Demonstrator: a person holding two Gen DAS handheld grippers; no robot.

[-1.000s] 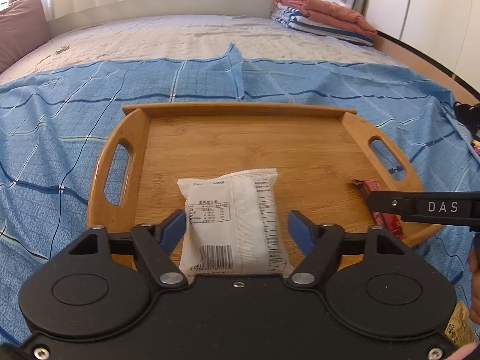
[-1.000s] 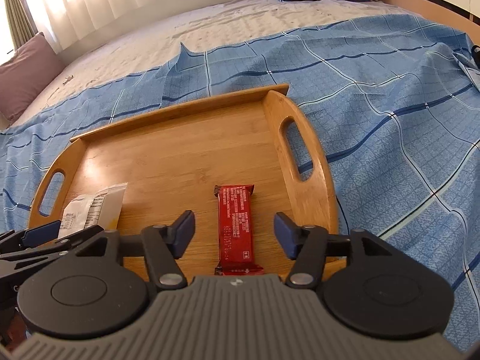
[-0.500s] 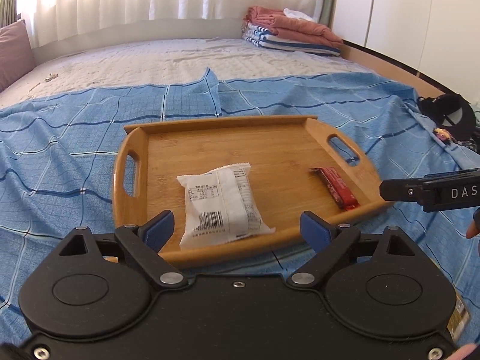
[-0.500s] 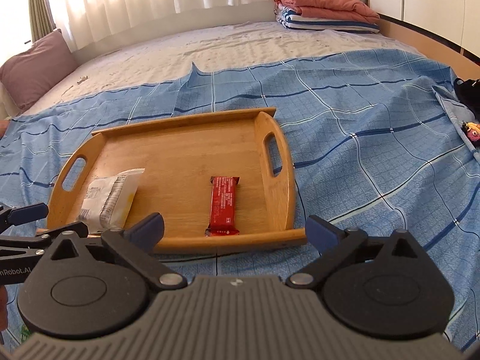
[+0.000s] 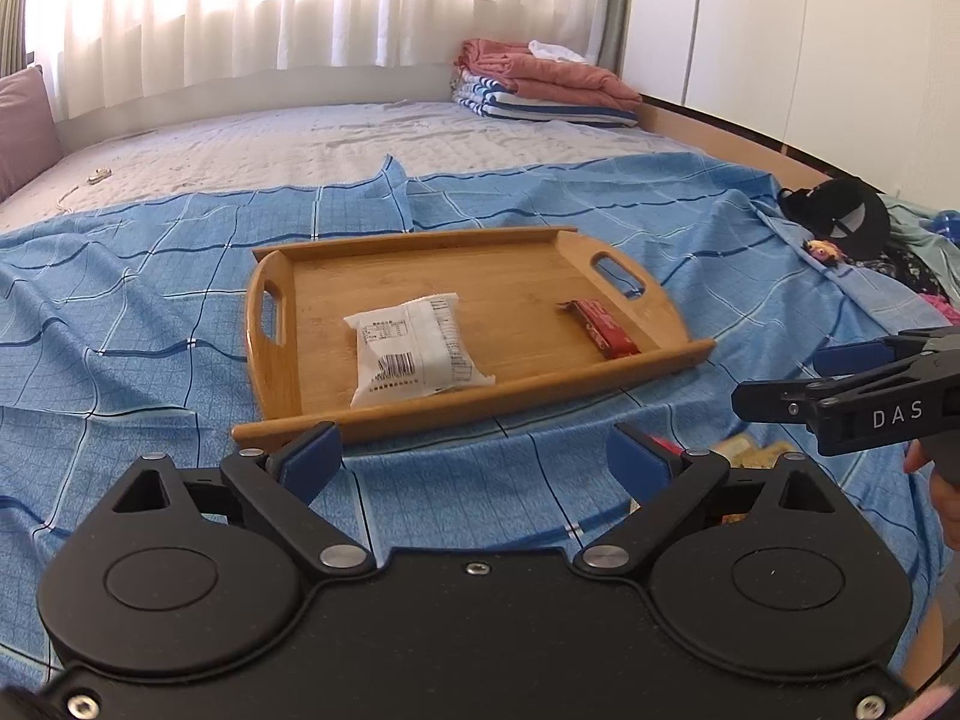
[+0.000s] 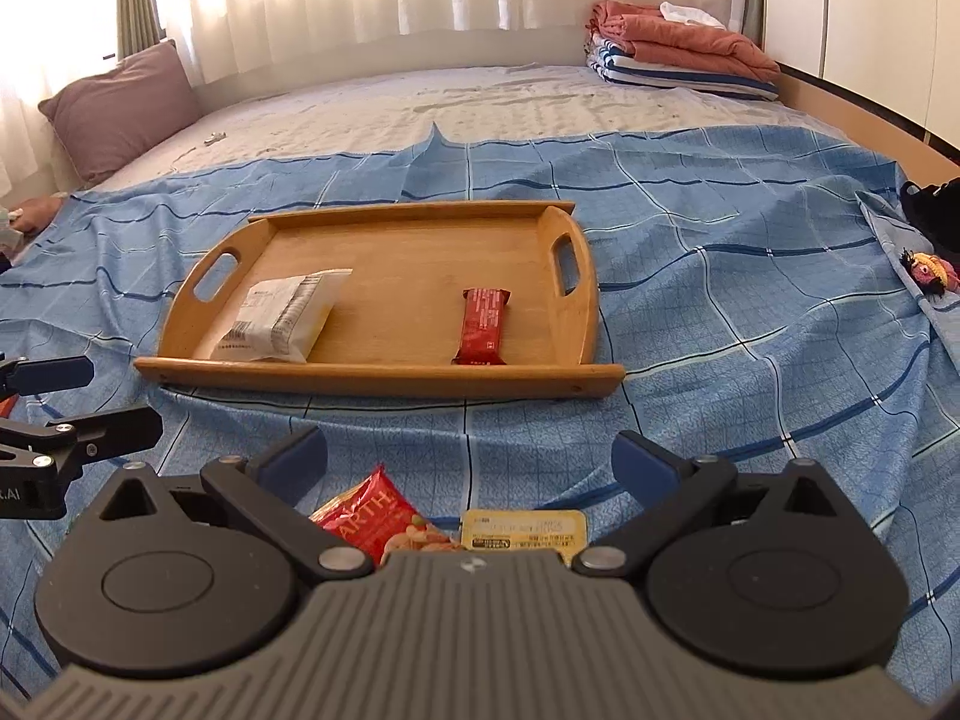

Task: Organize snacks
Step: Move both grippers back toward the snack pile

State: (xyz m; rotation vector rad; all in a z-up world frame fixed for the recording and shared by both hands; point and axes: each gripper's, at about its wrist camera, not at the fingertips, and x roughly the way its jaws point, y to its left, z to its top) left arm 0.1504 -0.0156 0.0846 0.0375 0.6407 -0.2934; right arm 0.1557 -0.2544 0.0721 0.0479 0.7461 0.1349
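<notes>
1. We have two snacks lying flat in the wooden tray (image 6: 372, 387) on the blue checked bedspread (image 6: 720, 324). The white packet (image 6: 282, 318) is toward the tray's left handle. The red bar (image 6: 483, 327) is toward its right handle. They lie well apart.

2. We hold both grippers off the tray, in front of its near rim. The left gripper (image 5: 474, 456) has its jaws spread wide with nothing between them. The right gripper (image 6: 468, 465) is likewise wide open and holds nothing.

3. Two more snacks lie on the bedspread in front of the tray's near edge. They are a red pouch (image 6: 366, 513) and, just beside it, a yellow-labelled packet (image 6: 525, 531). Both sit right under the right gripper, partly hidden by its body.

4. We judge the step in hand to be the fetching of the next snack, as part of the job is done and these two are not yet on the tray.

5. The next move calls for lowering the right gripper over one of the two, most likely the pouch, and closing on its edge without catching its neighbour or the cloth. It then goes to the bare middle of the tray.

6. The left gripper could take the other one.
</notes>
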